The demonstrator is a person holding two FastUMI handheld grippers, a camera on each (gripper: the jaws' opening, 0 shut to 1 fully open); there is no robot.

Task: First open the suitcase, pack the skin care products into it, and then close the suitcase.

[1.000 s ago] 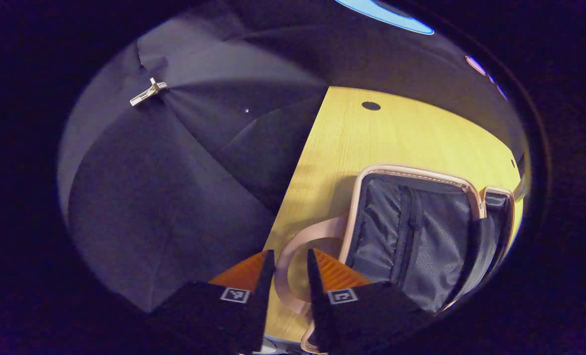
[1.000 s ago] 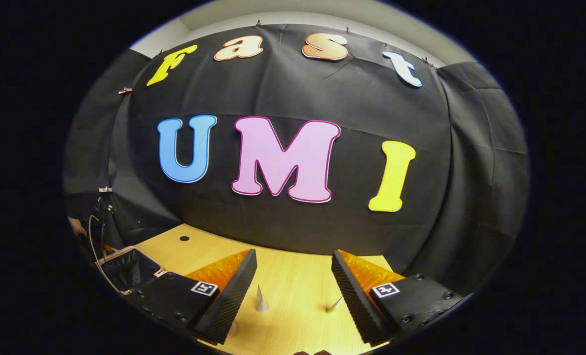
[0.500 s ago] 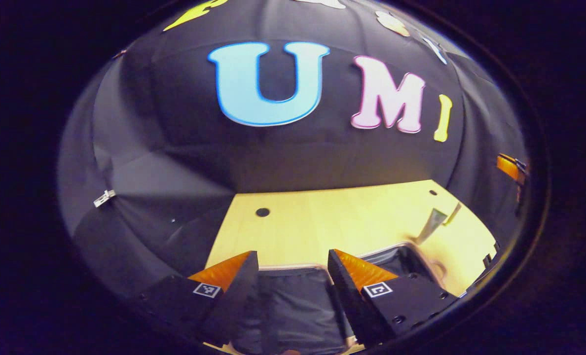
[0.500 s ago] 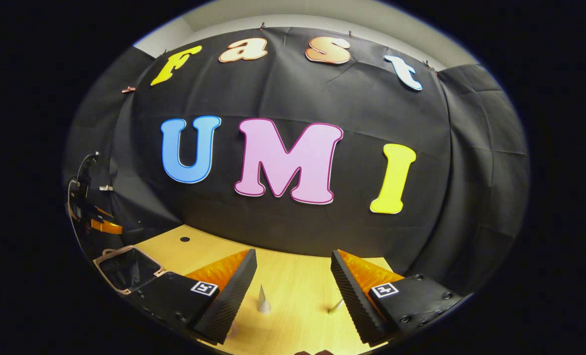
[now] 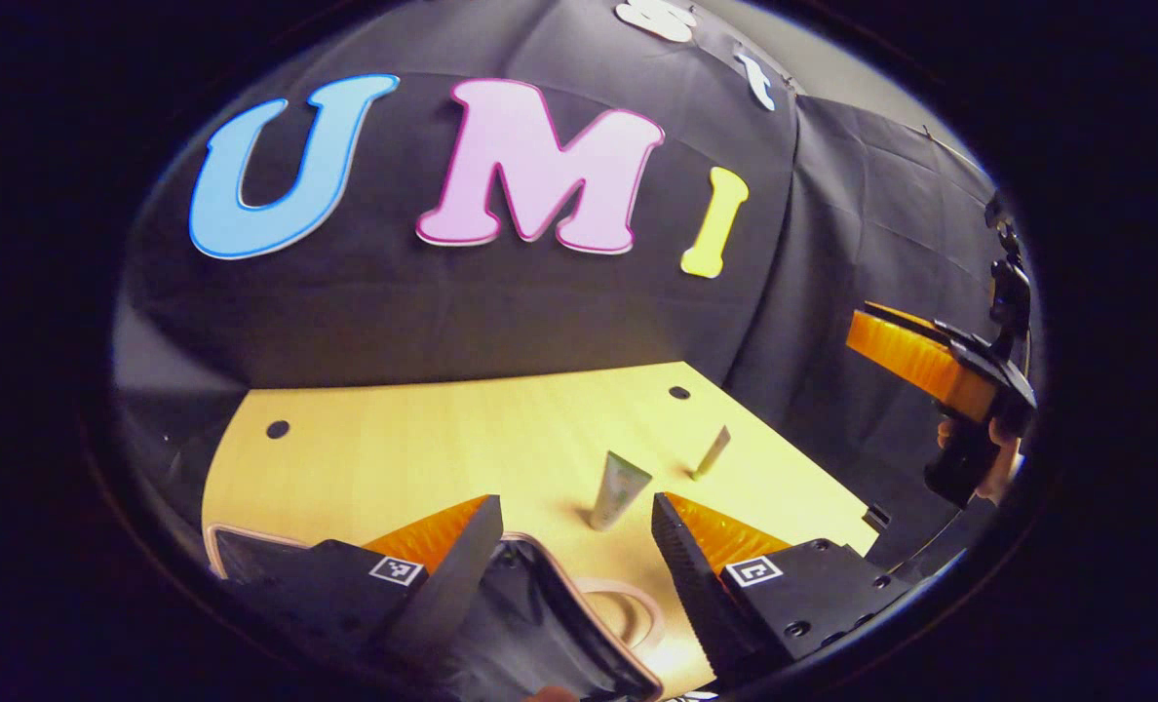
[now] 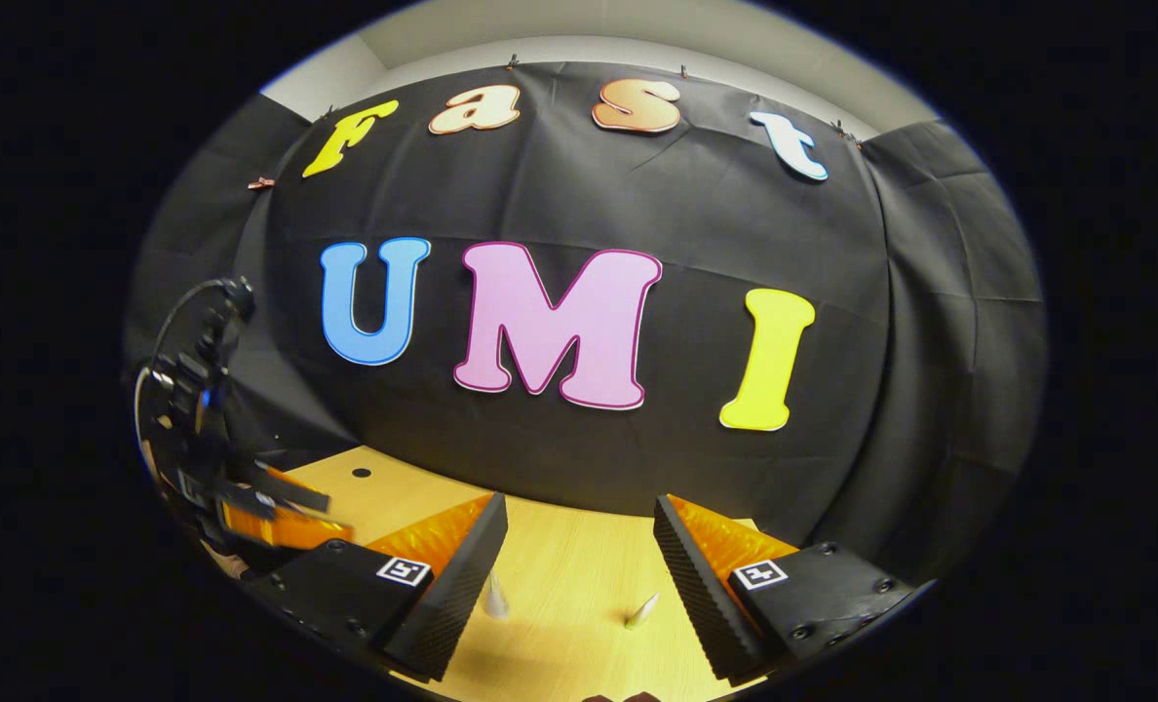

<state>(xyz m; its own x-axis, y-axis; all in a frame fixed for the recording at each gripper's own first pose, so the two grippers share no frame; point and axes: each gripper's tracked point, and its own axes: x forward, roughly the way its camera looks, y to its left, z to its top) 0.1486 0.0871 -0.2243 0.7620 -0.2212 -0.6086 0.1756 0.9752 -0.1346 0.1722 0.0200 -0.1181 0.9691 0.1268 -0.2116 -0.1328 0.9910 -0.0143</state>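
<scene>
The open suitcase [image 5: 521, 619], with a pink rim and dark lining, lies on the wooden table [image 5: 413, 448] under my left gripper [image 5: 574, 507]. That gripper is open and holds nothing. Its pink handle loop [image 5: 637, 609] curls beside the rim. Just beyond the fingers a pale green tube [image 5: 619, 487] stands upright, with a thinner tube [image 5: 713, 452] behind it. My right gripper [image 6: 580, 507] is open and empty above the table [image 6: 559, 585]. Below it stand the two tubes, one [image 6: 493, 597] upright and the other [image 6: 642, 610] leaning. The right gripper [image 5: 935, 369] hangs high at the right, held by a hand [image 5: 1000, 468].
Black cloth walls close the table at the back and on both sides. Small round holes [image 5: 278, 429] [image 5: 678, 393] sit near the table's far corners. The left gripper [image 6: 267, 512] with its cable [image 6: 174, 331] shows at the left edge of the right gripper view.
My left gripper has opened wide and swung away from the suitcase handle toward the tubes. It has come lower in the right gripper view, covering the suitcase there. The right gripper barely moved.
</scene>
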